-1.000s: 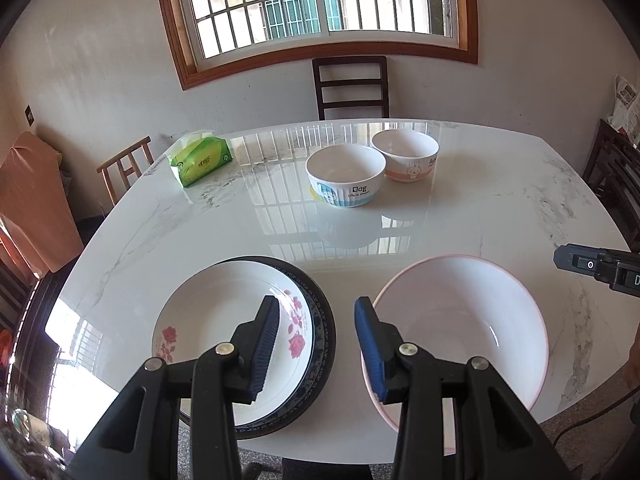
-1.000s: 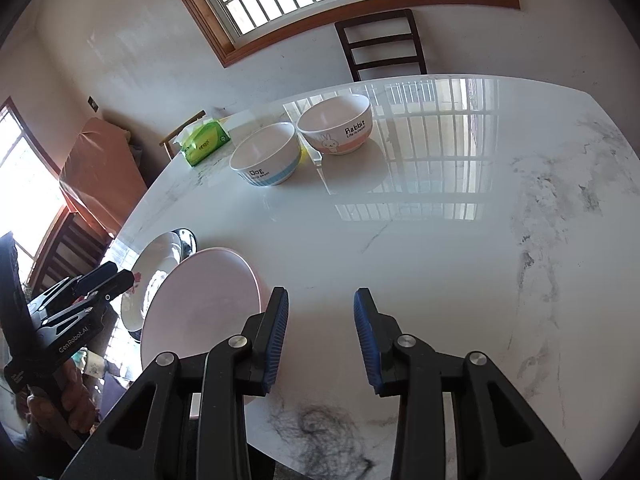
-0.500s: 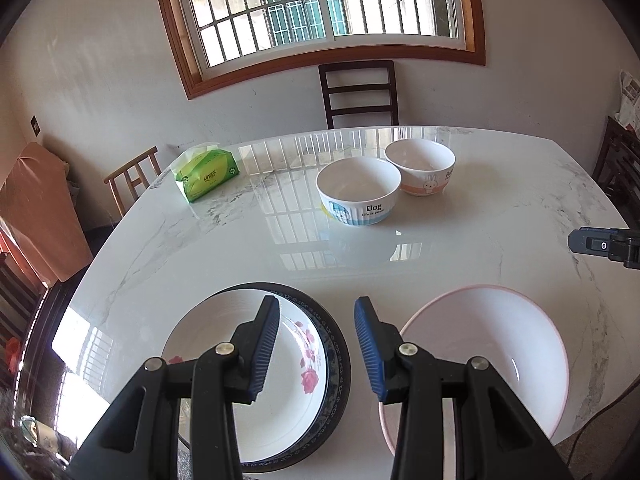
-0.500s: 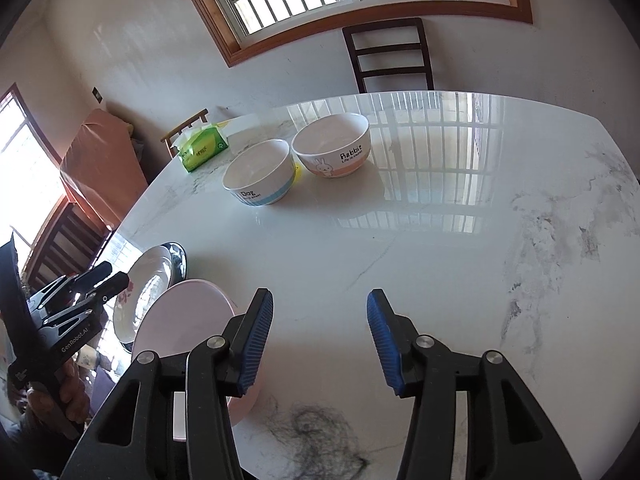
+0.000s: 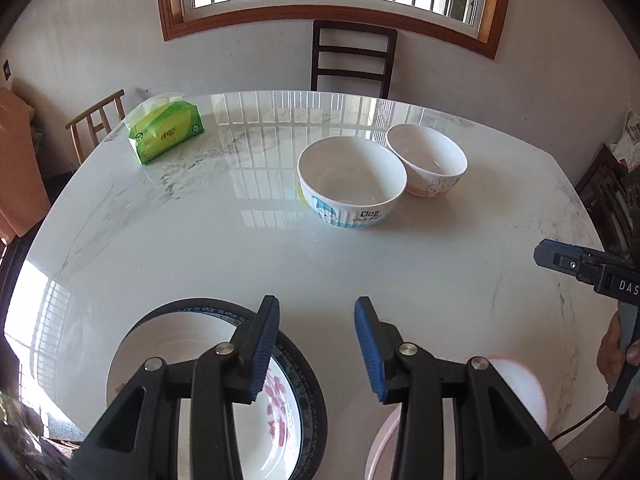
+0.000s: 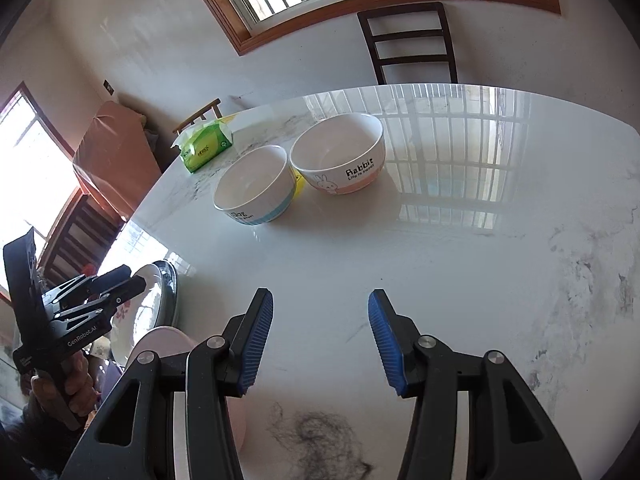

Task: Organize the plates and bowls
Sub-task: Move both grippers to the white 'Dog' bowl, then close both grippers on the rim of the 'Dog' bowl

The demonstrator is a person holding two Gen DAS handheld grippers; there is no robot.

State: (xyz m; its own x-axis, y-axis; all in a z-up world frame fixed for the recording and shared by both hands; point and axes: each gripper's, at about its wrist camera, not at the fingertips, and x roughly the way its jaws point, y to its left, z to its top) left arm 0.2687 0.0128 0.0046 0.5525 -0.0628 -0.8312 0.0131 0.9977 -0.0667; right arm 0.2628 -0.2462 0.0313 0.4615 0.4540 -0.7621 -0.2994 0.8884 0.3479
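Note:
Two bowls stand side by side at the far middle of the marble table [image 5: 180, 240]: a white Dog bowl [image 5: 352, 184] [image 6: 252, 192] and a Rabbit bowl [image 5: 427, 160] [image 6: 338, 160]. Close under my left gripper [image 5: 316, 348] a flowered white plate [image 5: 192, 364] lies on a dark-rimmed plate [image 5: 310, 380]. To their right lies a pink plate [image 5: 520, 384] [image 6: 160, 340]. The left gripper is open and holds nothing. My right gripper [image 6: 320, 340] is open over bare table, right of the pink plate, with nothing between its fingers.
A green tissue pack [image 5: 166, 132] sits at the far left of the table. A dark chair [image 5: 352, 60] stands behind the table and a wooden chair [image 5: 96, 120] at its left. A dark wispy clump [image 6: 320, 436] lies near the front edge.
Both grippers have moved forward over the table, so the bowls look nearer and the plates have slid low in both views. The right gripper's jaws have widened.

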